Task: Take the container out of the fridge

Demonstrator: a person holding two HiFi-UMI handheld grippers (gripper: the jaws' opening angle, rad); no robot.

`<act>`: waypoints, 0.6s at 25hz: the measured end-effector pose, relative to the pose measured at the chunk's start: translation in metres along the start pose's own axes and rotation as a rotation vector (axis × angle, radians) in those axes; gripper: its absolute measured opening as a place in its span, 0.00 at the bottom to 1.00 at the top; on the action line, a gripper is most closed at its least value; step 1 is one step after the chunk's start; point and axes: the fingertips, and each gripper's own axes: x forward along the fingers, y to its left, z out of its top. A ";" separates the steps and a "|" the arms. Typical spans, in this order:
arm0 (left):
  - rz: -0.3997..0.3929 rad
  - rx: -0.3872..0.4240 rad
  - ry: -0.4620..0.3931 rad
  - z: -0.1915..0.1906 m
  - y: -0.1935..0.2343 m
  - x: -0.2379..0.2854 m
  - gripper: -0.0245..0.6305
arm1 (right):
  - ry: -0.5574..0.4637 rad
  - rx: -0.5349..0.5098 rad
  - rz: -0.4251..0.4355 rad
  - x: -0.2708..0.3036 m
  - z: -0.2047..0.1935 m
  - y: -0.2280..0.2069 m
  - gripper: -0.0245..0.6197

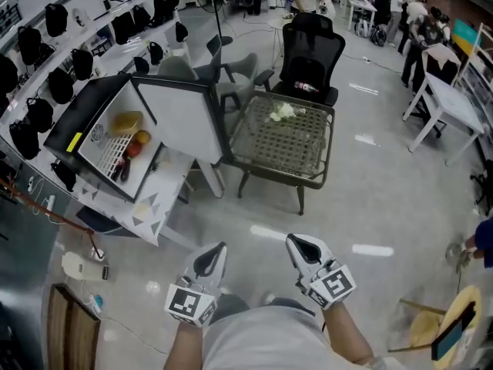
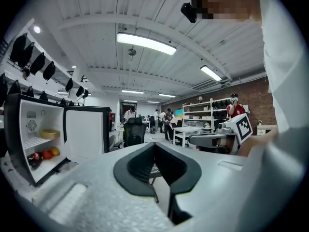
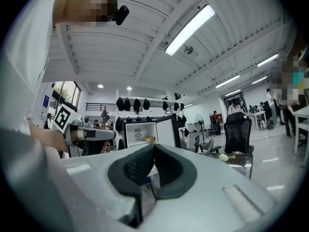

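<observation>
Left hand-held gripper [image 1: 209,260] and right hand-held gripper [image 1: 306,250] hang closed and empty, near the body. The container [image 1: 125,121] sits on the open fridge's [image 1: 71,114] upper shelf, far left. Best to open the jaws before reaching in, level.

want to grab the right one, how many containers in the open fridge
1: the yellow round container on the upper shelf of the black mini fridge, above the red and orange fruit. More may be hidden.

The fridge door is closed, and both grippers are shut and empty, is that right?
Not quite. The fridge door stands open, as the head view shows, with the container visible inside. The left gripper and right gripper are indeed shut and empty.
</observation>
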 end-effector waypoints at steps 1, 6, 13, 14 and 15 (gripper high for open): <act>0.000 -0.002 0.005 -0.004 0.002 0.003 0.05 | 0.006 0.003 0.000 0.002 -0.002 -0.003 0.04; 0.015 -0.033 0.021 -0.014 0.024 0.020 0.05 | 0.040 -0.001 0.009 0.023 -0.011 -0.017 0.04; 0.002 -0.048 0.027 -0.022 0.078 0.043 0.05 | 0.068 -0.009 0.019 0.082 -0.014 -0.023 0.04; 0.005 -0.054 0.026 -0.021 0.091 0.046 0.05 | 0.074 -0.011 0.023 0.095 -0.014 -0.022 0.04; 0.009 -0.060 0.025 -0.021 0.104 0.049 0.05 | 0.080 -0.014 0.028 0.108 -0.014 -0.021 0.04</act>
